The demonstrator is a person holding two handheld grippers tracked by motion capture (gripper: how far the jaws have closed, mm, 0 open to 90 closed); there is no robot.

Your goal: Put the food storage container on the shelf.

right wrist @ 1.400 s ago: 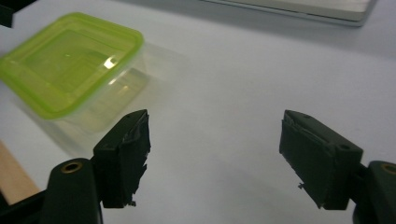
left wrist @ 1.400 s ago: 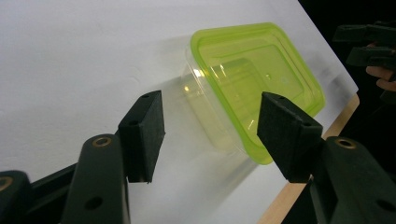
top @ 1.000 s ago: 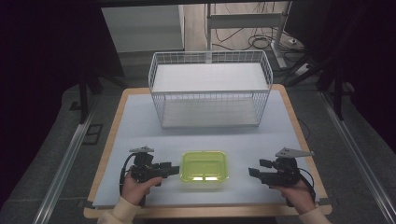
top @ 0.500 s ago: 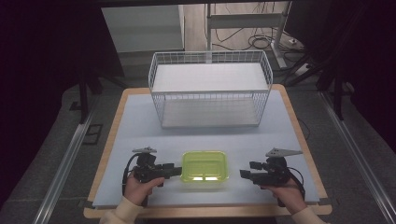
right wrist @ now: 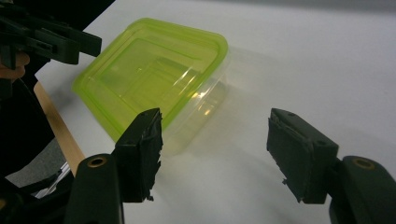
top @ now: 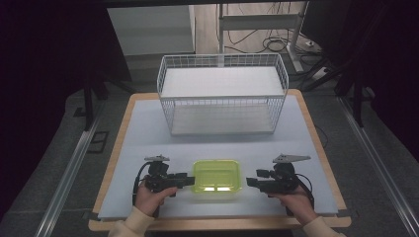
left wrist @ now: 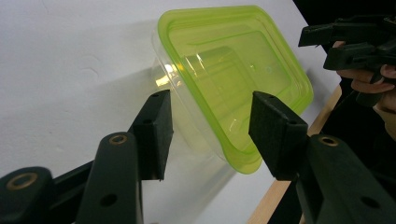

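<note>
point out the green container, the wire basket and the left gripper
green container point(top: 216, 174): high view, middle of its lid
wire basket point(top: 222, 101): high view, front wall
left gripper point(top: 188, 179): high view, between its fingertips

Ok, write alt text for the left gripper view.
A green-lidded clear box lies on a white table, its near corner between the open left tongs. The other tongs, held in a hand, wait beyond it.

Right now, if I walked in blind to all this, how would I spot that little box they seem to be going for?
Start at the pale blue table with the large white wire basket at its far side. Come to the near edge, between the person's left gripper and right gripper, both with jaws open. There sits the plastic container: clear walls, a lime-green lid, the one brightly coloured thing there.
</note>
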